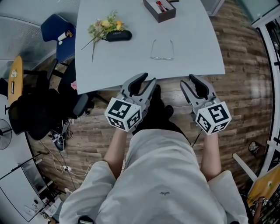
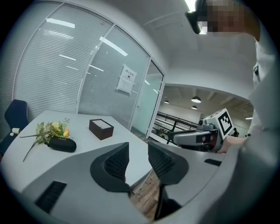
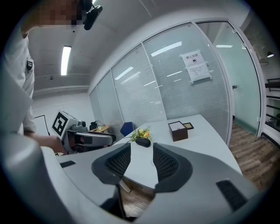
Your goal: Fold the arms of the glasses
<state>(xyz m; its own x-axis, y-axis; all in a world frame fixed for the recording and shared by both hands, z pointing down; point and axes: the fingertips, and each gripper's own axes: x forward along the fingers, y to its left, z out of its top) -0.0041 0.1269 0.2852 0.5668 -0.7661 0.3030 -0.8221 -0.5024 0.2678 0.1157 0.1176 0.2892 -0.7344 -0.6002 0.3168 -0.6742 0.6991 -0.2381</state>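
The clear-framed glasses point(image 1: 162, 49) lie on the white table point(image 1: 131, 65) near its front edge, with their arms unfolded and pointing away from me. My left gripper point(image 1: 146, 83) hovers just short of the table's front edge, to the left of and below the glasses, its jaws open and empty. My right gripper point(image 1: 189, 84) hovers at the same edge, to the right of and below the glasses, also open and empty. In the left gripper view the ribbed pads point(image 2: 118, 162) stand apart over the table edge. The right gripper view shows a similar gap between its pads point(image 3: 119, 161).
A black glasses case point(image 1: 118, 35) and a small bunch of flowers point(image 1: 104, 27) lie at the table's far left. A dark open box point(image 1: 159, 9) stands at the far middle. A blue chair point(image 1: 57, 33) and a black chair point(image 1: 39, 111) stand left of the table.
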